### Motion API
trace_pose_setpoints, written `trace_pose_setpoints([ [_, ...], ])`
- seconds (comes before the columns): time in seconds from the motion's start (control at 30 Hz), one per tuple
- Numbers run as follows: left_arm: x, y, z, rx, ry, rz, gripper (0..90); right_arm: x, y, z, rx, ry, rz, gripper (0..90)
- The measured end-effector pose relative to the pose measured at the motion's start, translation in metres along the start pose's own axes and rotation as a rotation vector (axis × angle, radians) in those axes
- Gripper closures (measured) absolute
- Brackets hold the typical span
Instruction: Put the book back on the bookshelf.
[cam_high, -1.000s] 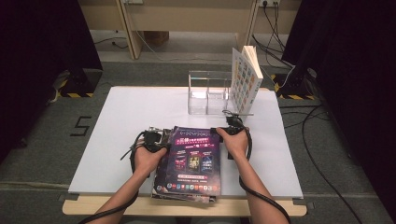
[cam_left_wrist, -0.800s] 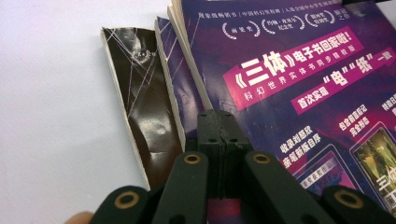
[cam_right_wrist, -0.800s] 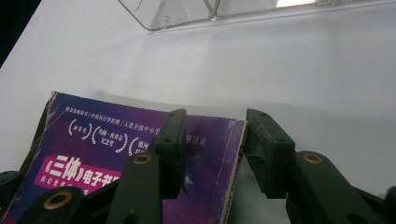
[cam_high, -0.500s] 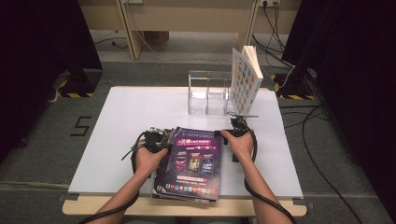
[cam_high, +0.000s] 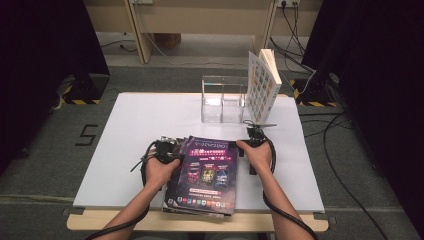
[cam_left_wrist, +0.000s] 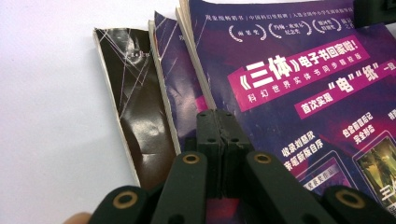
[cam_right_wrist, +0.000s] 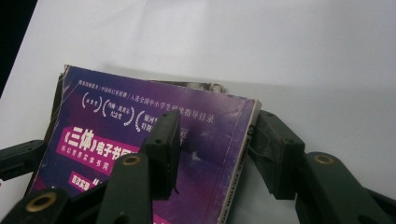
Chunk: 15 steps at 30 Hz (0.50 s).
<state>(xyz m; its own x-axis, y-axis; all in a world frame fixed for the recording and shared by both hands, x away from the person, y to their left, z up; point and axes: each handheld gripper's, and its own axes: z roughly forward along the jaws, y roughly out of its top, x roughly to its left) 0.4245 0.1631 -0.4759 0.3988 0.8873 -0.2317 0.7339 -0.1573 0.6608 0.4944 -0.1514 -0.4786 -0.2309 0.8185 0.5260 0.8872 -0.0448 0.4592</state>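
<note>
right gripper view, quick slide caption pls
Right gripper straddling the top purple book's corner, jaws open, on a white table.

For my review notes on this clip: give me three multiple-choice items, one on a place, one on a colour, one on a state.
1. Where does the upright book stand?
A. at the right end of the clear organizer
B. on the magazine stack
C. on the floor

2. What is the main colour of the top magazine?
A. green
B. purple
C. white

3. How are the left tool jaws set?
A. wide open
B. clamped on a cup
C. shut, over the cover

Key: 1 A, it leans at the organizer's right end at the table's far edge; 2 B, its cover is purple with pink banners; 3 C, the left gripper view shows the pads pressed together.
</note>
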Motion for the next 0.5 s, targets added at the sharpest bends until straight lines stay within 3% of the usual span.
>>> trace_pose_setpoints([
  [0.13,0.000,0.000,0.000,0.002,0.000,-0.001,89.1,0.004,-0.002,-0.004,-0.016,-0.003,-0.007,59.9],
  [0.27,0.000,0.000,-0.001,0.007,0.007,0.004,89.2,0.012,-0.002,-0.011,-0.040,-0.025,-0.051,65.7],
  [0.37,0.001,0.000,-0.001,0.005,0.010,0.003,89.2,0.016,0.001,-0.016,-0.052,0.000,-0.062,70.2],
  [0.5,0.001,0.000,-0.001,0.004,0.011,0.002,89.2,0.020,0.000,-0.015,0.000,0.031,-0.057,68.3],
])
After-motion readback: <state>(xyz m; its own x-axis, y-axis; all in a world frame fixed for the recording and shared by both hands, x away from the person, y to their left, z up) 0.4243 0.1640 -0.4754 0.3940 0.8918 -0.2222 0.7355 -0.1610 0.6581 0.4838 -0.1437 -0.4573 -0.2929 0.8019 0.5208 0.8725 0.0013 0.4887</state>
